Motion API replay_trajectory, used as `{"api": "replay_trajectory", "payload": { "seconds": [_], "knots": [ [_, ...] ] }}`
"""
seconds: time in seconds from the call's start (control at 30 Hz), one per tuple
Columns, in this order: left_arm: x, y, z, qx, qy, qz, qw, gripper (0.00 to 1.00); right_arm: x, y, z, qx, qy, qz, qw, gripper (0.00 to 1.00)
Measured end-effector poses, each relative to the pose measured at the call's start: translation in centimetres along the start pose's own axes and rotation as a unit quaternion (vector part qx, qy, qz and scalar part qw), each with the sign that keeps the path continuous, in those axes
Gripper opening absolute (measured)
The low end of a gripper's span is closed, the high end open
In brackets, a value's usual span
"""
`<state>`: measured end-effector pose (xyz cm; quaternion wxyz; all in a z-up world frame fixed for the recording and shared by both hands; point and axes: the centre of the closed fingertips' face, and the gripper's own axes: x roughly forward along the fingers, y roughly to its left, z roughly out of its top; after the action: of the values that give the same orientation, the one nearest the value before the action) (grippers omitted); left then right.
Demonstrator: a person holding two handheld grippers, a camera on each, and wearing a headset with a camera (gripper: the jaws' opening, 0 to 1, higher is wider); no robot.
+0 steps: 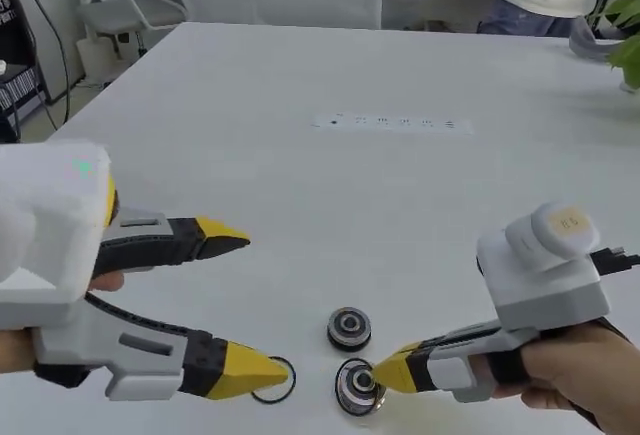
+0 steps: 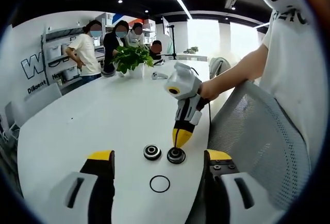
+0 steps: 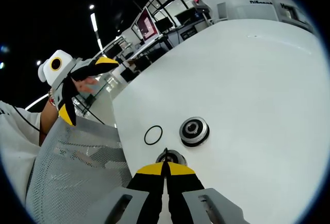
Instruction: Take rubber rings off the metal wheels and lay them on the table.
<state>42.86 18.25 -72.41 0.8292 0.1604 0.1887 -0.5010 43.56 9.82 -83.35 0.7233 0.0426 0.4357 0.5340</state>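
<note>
Head view looks down across the table (image 1: 300,105); both gripper views face each other, sharing the wheels (image 2: 152,152)

White table (image 1: 300,155) — I log four items on it. One metal wheel (image 1: 349,327); a second wheel (image 1: 357,385) just beside it, nearer me; one loose black rubber ring (image 2: 150,184), flat, left of the nearer wheel; a socket strip (image 1: 390,122) mid-table — well apart from them.
</note>
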Motion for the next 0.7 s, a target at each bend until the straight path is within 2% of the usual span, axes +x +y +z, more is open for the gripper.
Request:
{"api": "replay_trajectory", "payload": {
  "seconds": [0.2, 0.43, 0.7],
  "knots": [
    [-1.5, 0.4, -0.8, -0.002, 0.008, 0.024, 0.9997, 0.74, 0.0, 0.1, -0.1, -0.001, 0.002, 0.001, 1.0, 0.0],
    [-2.8, 0.6, -2.0, -0.018, 0.011, 0.049, 0.9986, 0.81, 0.1, 0.2, -0.2, -0.003, 0.005, 0.003, 1.0, 0.0],
    [-3.9, 1.0, -3.4, -0.048, 0.01, 0.075, 0.996, 0.82, -0.3, 0.0, 0.4, 0.004, -0.008, 0.0, 1.0, 0.0]
  ]
}}
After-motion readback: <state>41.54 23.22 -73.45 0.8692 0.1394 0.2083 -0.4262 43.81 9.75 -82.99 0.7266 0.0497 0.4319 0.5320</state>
